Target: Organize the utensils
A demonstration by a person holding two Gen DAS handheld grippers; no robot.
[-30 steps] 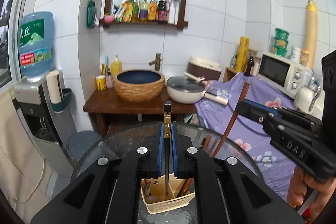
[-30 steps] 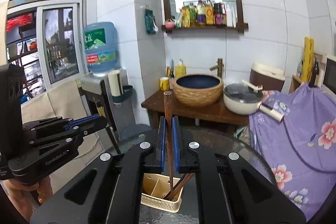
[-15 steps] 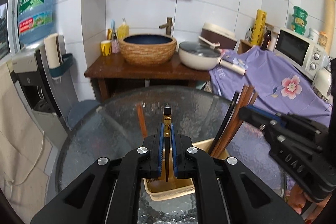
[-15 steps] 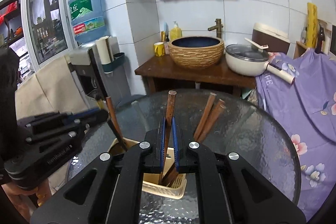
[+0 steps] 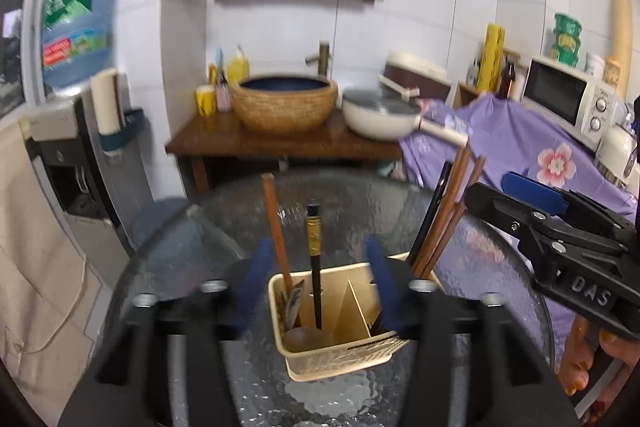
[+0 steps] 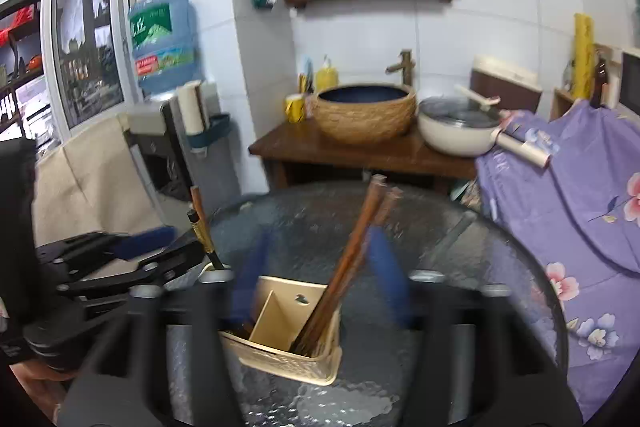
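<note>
Wooden and black chopsticks (image 5: 314, 259), light, stiff and slick, stand in your beige caddy (image 5: 336, 347) on the glass table (image 5: 180, 259); both your left gripper (image 5: 316, 275) and right gripper (image 6: 320, 275) have just opened, empty, so regrip mid-shaft.

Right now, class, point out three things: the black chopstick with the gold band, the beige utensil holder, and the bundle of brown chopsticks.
black chopstick (image 5: 314, 259): left wrist view, shaft below the gold band.
utensil holder (image 5: 340, 359): left wrist view, front wall.
brown chopsticks (image 6: 352, 251): right wrist view, mid-shaft.
</note>
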